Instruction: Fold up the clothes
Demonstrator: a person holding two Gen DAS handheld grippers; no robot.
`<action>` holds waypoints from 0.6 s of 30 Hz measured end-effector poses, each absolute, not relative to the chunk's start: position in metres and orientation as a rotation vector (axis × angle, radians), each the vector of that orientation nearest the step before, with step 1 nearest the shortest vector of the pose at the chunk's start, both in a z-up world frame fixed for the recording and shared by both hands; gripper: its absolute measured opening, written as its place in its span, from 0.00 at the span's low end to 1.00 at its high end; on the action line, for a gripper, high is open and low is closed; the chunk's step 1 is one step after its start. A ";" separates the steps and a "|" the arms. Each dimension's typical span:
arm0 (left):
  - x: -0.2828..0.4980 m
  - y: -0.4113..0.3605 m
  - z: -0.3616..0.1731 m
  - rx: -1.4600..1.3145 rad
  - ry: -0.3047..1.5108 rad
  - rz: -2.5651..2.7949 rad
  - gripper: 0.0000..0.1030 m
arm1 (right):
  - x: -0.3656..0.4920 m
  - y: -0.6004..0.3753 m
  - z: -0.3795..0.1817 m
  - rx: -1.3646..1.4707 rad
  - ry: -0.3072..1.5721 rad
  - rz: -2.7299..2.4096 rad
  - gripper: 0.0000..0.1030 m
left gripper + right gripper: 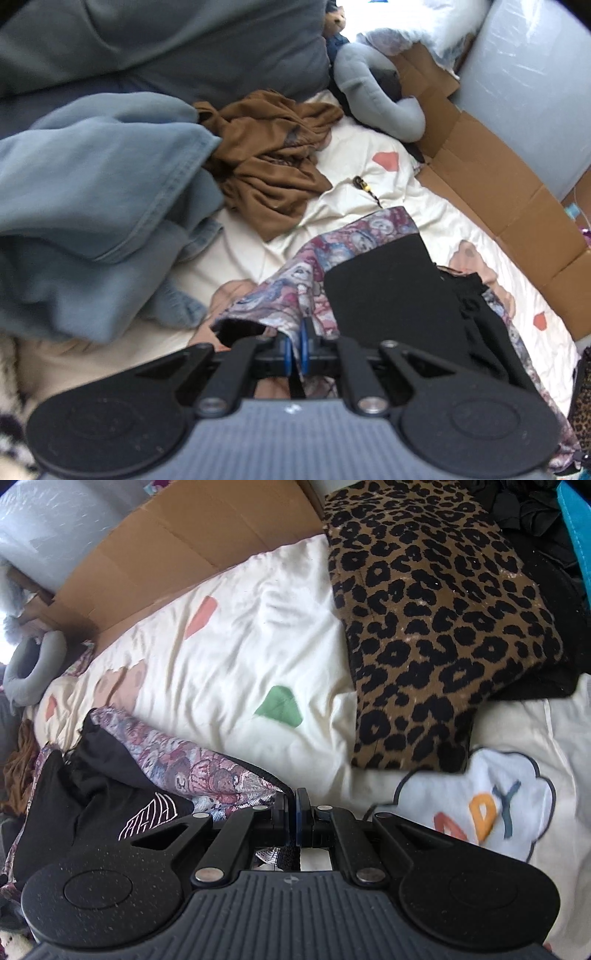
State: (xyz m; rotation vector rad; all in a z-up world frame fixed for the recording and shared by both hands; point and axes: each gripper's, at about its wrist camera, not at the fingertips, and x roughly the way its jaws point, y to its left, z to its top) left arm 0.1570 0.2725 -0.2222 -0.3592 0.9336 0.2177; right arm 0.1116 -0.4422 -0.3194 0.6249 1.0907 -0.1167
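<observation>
Left gripper [295, 341]: matte black linkage arms, fanning from the lower centre of the frame to two fingers with blue pads [304, 345]. Silver round-headed pivot screws at the arm joints. Two large black discs at lower left and lower right, each with a faint raised ring. Grey ribbed housing along the bottom edge, small white mark at its top centre.

Right gripper [291, 818]: same build; black arms, blue-edged pads, silver pivot screws, speckled black discs, dark grey ribbed housing with a small round emblem at centre.
</observation>
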 end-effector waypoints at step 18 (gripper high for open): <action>0.028 0.274 -0.188 -0.459 0.997 0.295 0.05 | 0.045 -0.439 -0.280 0.625 1.073 -0.083 0.01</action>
